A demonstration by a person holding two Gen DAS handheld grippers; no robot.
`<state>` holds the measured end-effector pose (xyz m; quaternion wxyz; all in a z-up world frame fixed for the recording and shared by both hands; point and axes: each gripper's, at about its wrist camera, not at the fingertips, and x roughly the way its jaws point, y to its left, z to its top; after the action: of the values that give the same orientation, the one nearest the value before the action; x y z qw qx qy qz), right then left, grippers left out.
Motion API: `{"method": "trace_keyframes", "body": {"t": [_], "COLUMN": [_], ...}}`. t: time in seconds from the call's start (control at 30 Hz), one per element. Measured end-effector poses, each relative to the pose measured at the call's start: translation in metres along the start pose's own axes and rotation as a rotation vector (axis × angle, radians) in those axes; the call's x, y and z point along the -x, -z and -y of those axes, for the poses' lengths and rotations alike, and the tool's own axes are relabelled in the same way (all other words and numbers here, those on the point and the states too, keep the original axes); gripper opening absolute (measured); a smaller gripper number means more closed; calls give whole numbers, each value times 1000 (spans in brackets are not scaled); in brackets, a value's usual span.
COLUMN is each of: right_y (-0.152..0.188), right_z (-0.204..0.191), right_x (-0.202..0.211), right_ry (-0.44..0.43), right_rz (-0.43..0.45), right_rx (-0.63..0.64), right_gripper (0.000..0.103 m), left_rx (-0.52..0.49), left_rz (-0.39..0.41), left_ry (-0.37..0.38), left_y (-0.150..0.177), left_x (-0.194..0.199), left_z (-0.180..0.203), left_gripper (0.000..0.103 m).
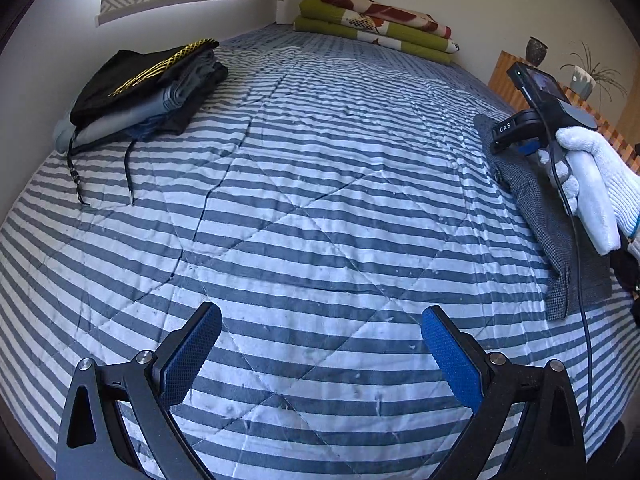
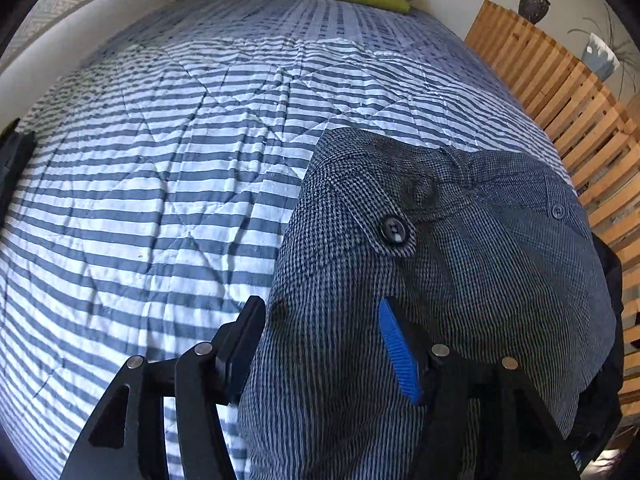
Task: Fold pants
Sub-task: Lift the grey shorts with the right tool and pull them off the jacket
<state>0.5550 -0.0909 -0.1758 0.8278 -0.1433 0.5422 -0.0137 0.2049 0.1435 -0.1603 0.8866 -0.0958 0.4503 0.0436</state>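
Grey checked pants (image 2: 460,264) lie bunched on the right side of the striped quilt (image 2: 160,184), a dark button (image 2: 394,230) showing on a flap. My right gripper (image 2: 322,348) is open and low over them: one finger sits at the pants' left edge, the other rests on the fabric, and cloth bulges between the two. In the left wrist view the pants (image 1: 540,216) lie at the right edge under a white-gloved hand (image 1: 592,184). My left gripper (image 1: 322,354) hangs open over bare quilt (image 1: 320,184), holding nothing.
A pile of folded dark and grey clothes (image 1: 148,88) with dangling drawstrings sits at the far left of the bed. Folded green and floral blankets (image 1: 372,24) lie at the head. A wooden slatted frame (image 2: 560,92) runs along the right side, with a vase (image 2: 534,4) behind it.
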Motion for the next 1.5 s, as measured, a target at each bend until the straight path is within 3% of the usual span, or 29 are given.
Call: {"method": "trace_keyframes", "body": {"t": [0.07, 0.13, 0.2, 0.33, 0.5, 0.77, 0.9, 1.0, 1.1, 1.3, 1.5], "right_y": [0, 4, 11, 28, 66, 144, 178, 192, 194, 214, 267], "right_z": [-8, -13, -14, -14, -46, -121, -127, -114, -88, 16, 139], "right_x": [-10, -11, -5, 29, 96, 238, 302, 326, 313, 238, 145], "right_ry": [59, 94, 110, 66, -70, -456, -658, -660, -630, -474, -247], "right_rz": [-4, 13, 48, 126, 200, 313, 360, 399, 366, 237, 81], "right_rx": [50, 87, 96, 65, 137, 272, 317, 308, 249, 36, -181], "right_gripper": [53, 28, 14, 9, 8, 8, 4, 4, 4, 3, 3], "left_rx": [10, 19, 22, 14, 14, 167, 195, 201, 185, 74, -35], "left_rz": [-12, -25, -32, -18, 27, 146, 177, 209, 224, 192, 133], "left_ry": [-3, -3, -5, 1, -13, -89, -184, -227, -240, -189, -102], "left_y": [1, 3, 5, 8, 10, 12, 19, 21, 22, 16, -4], "left_x": [-6, -11, -13, -7, 14, 90, 133, 162, 178, 163, 118], "left_z": [-6, -11, -14, -16, -18, -71, -104, -117, -116, -74, -14], "left_gripper": [101, 101, 101, 101, 101, 101, 101, 101, 101, 101, 101]}}
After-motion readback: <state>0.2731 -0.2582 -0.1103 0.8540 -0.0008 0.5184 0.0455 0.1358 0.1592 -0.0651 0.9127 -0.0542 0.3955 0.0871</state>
